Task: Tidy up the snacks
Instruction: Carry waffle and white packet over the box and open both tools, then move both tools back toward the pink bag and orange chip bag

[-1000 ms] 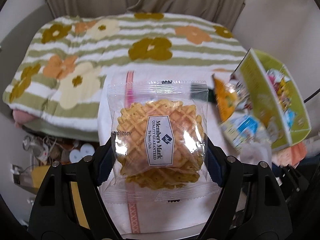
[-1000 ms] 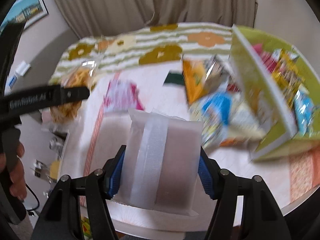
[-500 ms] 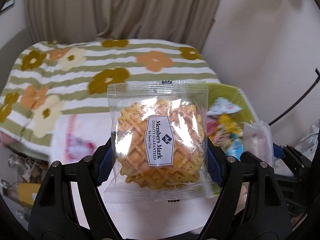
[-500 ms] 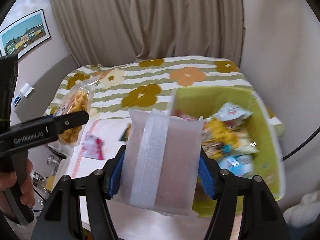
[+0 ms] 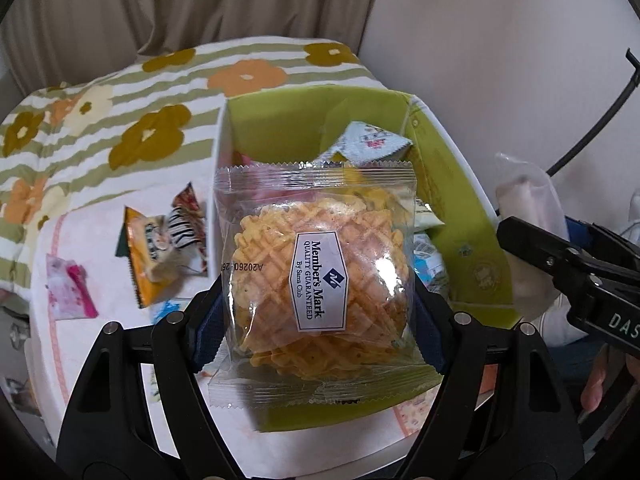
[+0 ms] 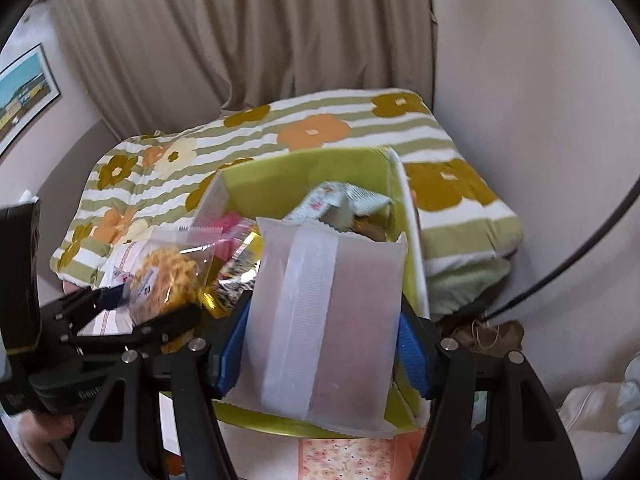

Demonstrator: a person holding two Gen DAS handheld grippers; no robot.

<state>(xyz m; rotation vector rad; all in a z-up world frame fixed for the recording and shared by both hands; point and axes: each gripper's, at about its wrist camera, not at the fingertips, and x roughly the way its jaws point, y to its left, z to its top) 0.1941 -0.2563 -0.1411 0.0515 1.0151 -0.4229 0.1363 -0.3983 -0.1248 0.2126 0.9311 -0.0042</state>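
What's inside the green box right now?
The green box holds several snack packets, including a pale one on top. The waffle pack held in front covers the rest.

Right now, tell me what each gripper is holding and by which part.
The left gripper holds a clear waffle cookie packet by its lower side edges. The right gripper holds a frosted white packet by its two side edges.
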